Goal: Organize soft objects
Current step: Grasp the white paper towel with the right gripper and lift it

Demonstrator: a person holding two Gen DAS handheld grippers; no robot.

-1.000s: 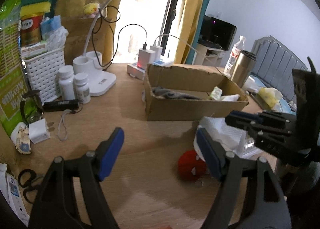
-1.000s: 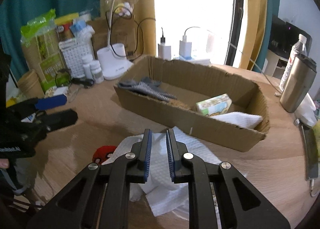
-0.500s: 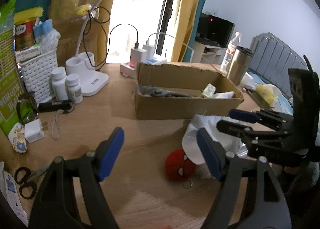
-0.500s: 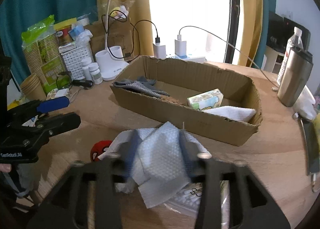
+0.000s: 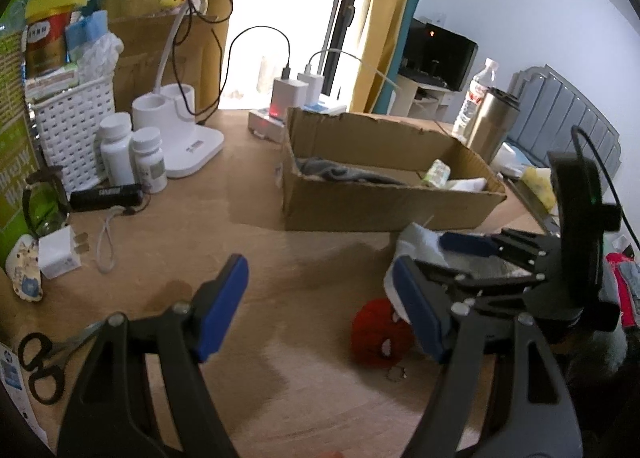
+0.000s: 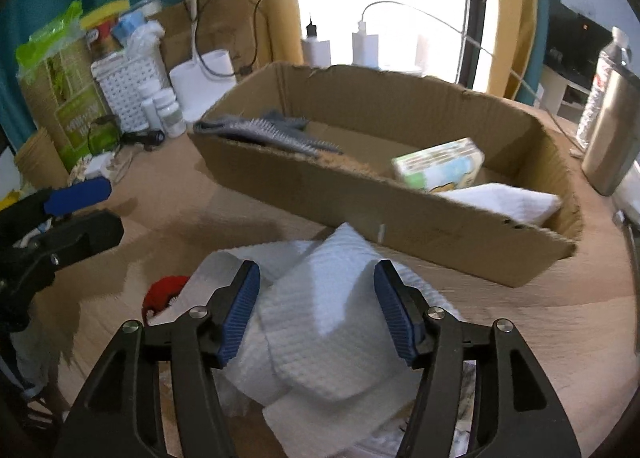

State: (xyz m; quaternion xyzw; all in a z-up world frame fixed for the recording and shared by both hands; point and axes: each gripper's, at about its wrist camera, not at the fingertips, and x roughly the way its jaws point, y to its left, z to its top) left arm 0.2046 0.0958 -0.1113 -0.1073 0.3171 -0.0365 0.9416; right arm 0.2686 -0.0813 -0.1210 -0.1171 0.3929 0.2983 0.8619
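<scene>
Down in front of the cardboard box (image 6: pixel 384 218), our right claw (image 6: pixel 318 310) has just spread its jaws around the crumpled white cloth (image 6: pixel 320 298) on the table without pinching yet, so a grab looks next, while our left claw (image 5: pixel 320 306) idles open, empty.

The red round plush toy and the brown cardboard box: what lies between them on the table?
In the right wrist view, the crumpled white waffle-textured cloth lies between the red round plush toy and the brown cardboard box.
</scene>
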